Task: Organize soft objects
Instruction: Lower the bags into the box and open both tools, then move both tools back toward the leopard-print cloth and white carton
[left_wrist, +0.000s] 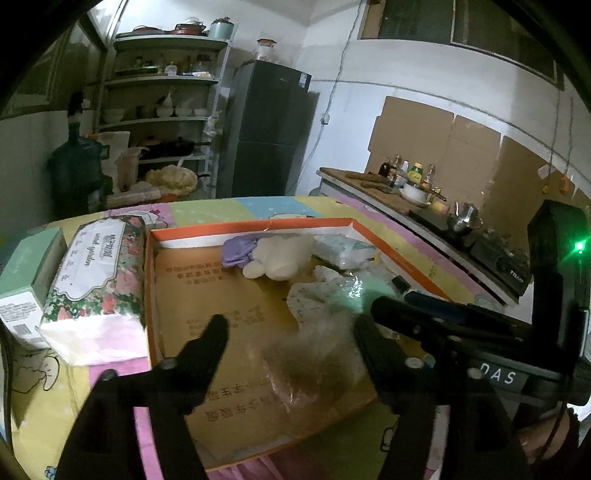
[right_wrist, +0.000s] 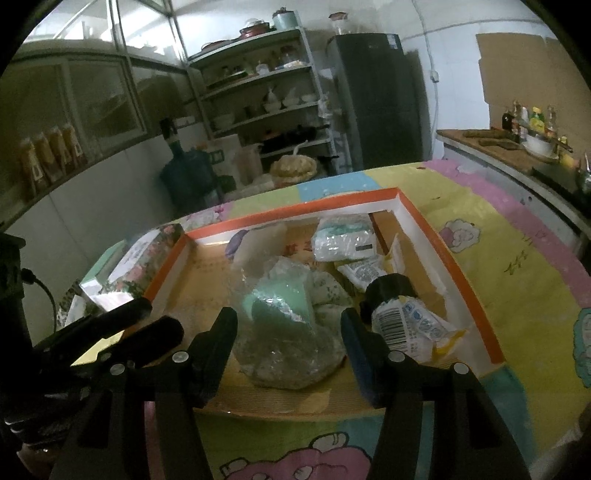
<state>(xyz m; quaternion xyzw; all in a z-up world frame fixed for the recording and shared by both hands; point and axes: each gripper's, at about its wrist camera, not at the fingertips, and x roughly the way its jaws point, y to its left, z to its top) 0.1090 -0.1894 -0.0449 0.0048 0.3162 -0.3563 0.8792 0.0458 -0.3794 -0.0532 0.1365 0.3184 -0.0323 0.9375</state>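
Observation:
A shallow cardboard box with an orange rim lies on the cartoon-print table. On its floor rests a crinkled clear plastic bag with a green soft item inside. My right gripper stands open astride the bag, a finger on each side. My left gripper is open wide over the same bag, its left finger well off it. Each gripper shows in the other's view, the right gripper and the left gripper. Farther back lie a purple cloth, a white plush and a tissue pack.
A tube with a black cap and barcode lies right of the bag, by the right finger. A flowered tissue pack and a green carton stand left of the box. A counter with bottles runs along the right.

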